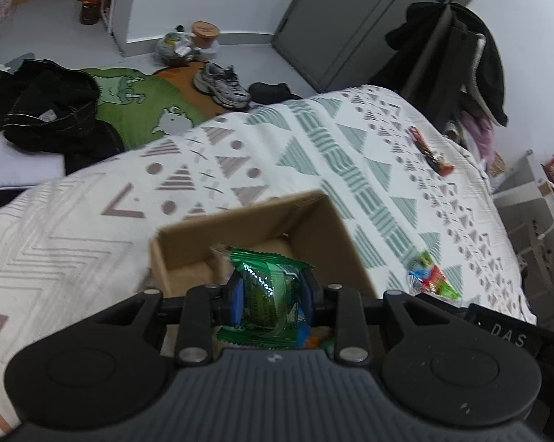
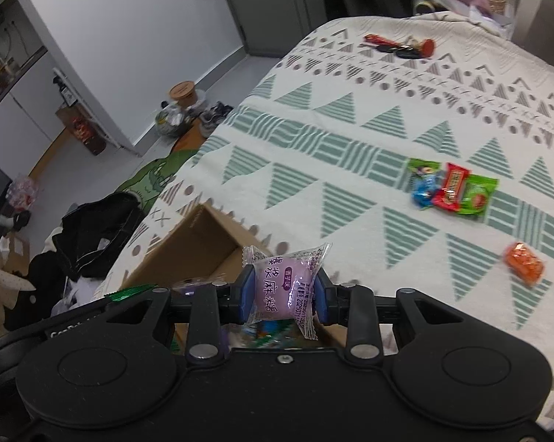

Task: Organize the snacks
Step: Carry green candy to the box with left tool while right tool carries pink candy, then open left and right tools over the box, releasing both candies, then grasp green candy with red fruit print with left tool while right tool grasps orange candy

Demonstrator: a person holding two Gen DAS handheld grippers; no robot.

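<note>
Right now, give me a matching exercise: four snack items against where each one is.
Items:
1. green packet
2. purple packet
3. orange candy
4. red wrapper

Places:
A. alone on the bedspread
B. in the right gripper
C. in a cluster with green and blue wrappers
D. in the left gripper, above the cardboard box

Pairs: 1-D, 2-B, 3-A, 4-C

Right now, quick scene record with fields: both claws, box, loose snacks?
left claw: shut on green foil snack packet, over the box
right claw: shut on purple mochi in clear wrapper, at the box edge
open brown cardboard box: on patterned bedspread, some snacks inside
loose on bedspread: cluster of green, blue and red packets; orange wrapped snack; dark red items at far end
</note>
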